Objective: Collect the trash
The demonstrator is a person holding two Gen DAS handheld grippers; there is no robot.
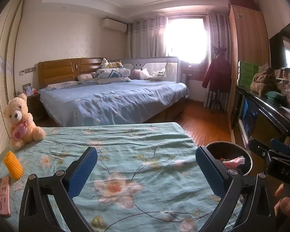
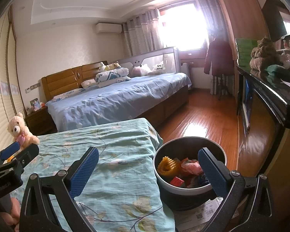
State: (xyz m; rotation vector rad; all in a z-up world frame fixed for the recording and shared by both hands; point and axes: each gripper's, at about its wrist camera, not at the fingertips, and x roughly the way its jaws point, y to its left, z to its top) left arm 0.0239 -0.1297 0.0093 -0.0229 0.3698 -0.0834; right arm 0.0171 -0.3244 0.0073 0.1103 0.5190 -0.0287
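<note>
Two grippers hang over a bed dressed in a teal floral sheet (image 1: 125,150), both with jaws spread wide and nothing between the blue pads. From its own camera, the left gripper (image 1: 146,171) sits above the middle of the sheet; the right gripper (image 2: 148,172) straddles the sheet's right edge and the trash bin (image 2: 185,199) standing on the floor just beside that edge. Inside the bin lie a yellow ridged foam piece (image 2: 168,166), crumpled red-and-pink wrappers (image 2: 191,167) and a small red block (image 2: 176,181) — other scraps beneath them are too jumbled to identify. On the sheet's left edge, the left camera shows a second yellow foam sleeve (image 1: 13,164) lying tilted, with a pink phone-like case (image 1: 3,195) near it towards the near left corner. A cream teddy bear (image 1: 22,121) holding a pink heart sits upright at the far left corner. Printed paper with a barcode (image 2: 203,212) lies under the bin's near side. Beyond the sheet's far edge stands a larger bed with blue bedding (image 1: 114,100) — well apart from the bin.
</note>
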